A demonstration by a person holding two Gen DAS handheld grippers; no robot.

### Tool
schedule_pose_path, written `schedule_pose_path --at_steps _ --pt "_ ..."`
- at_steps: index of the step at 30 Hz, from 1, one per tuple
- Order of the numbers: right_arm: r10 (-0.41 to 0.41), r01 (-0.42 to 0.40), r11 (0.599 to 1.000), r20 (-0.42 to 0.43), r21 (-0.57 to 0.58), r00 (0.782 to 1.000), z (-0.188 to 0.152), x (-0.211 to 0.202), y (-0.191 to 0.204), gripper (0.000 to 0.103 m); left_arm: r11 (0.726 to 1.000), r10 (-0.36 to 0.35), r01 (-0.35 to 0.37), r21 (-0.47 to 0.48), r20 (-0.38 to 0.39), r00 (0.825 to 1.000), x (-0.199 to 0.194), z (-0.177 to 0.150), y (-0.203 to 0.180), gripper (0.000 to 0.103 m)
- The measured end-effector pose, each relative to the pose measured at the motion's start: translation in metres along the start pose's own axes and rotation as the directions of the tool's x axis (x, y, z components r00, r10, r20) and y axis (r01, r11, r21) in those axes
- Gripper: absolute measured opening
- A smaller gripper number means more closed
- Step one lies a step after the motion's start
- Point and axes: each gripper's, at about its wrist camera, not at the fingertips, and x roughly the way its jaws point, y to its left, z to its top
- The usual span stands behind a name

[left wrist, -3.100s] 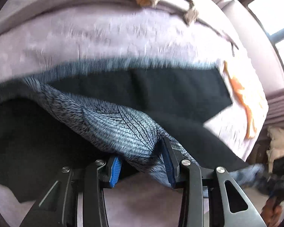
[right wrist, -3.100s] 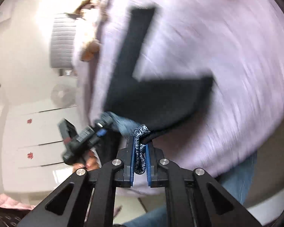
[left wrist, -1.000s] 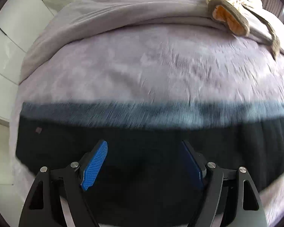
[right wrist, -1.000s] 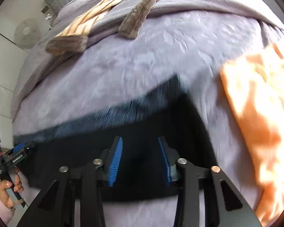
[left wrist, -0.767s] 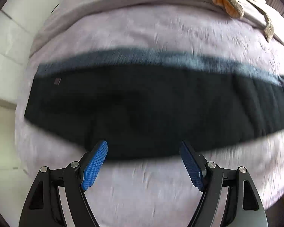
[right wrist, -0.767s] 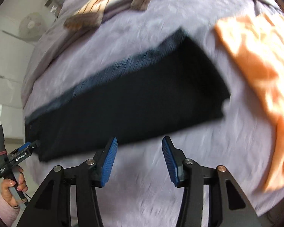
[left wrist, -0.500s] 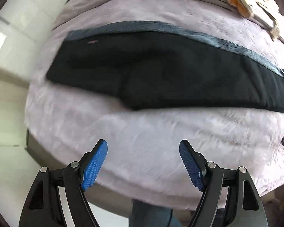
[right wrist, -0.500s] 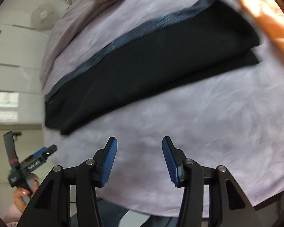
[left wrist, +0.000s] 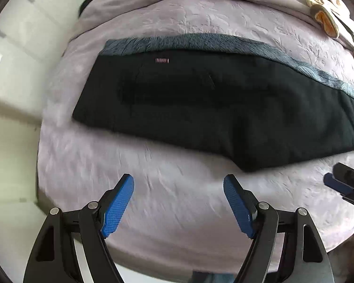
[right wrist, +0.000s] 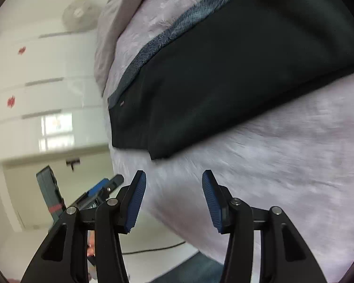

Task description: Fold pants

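The black pants [left wrist: 212,103] lie folded lengthwise on the lilac bedspread [left wrist: 177,200], with a grey-blue patterned strip [left wrist: 200,43] showing along the far edge. They also show in the right wrist view [right wrist: 236,75]. My left gripper [left wrist: 179,202] is open and empty, held over bare bedspread short of the pants' near edge. My right gripper [right wrist: 174,195] is open and empty, near the pants' waist corner at the bed's edge. The right gripper's tip shows at the far right of the left wrist view [left wrist: 342,184].
A tan striped garment [left wrist: 323,7] lies at the far right of the bed. White cabinet doors [right wrist: 40,75] and a fan [right wrist: 79,14] stand beyond the bed. The left gripper and hand show below the bed's edge [right wrist: 94,193].
Both grippers let go of the pants, opened, and pulled back toward the near edge of the bed. The pants now lie flat, folded lengthwise.
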Motion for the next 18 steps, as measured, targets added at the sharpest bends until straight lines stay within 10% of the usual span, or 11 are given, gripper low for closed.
schedule_pose_path --at_steps 10,14,18 --pt "0.032 -0.065 0.980 0.174 0.190 0.984 0.003 0.054 -0.001 0.053 0.999 -0.043 0.043 0.010 0.011 0.999 0.071 0.067 0.059 0.079" --pt "-0.010 -0.024 0.981 0.178 0.190 0.984 0.011 0.053 0.003 0.009 0.999 -0.038 0.038 -0.004 0.021 0.999 0.092 0.069 0.071 0.079" --pt "-0.080 0.072 0.996 0.196 0.045 0.977 0.005 0.039 0.026 0.007 0.998 -0.049 0.047 0.034 0.049 0.998 0.099 0.064 0.075 0.084"
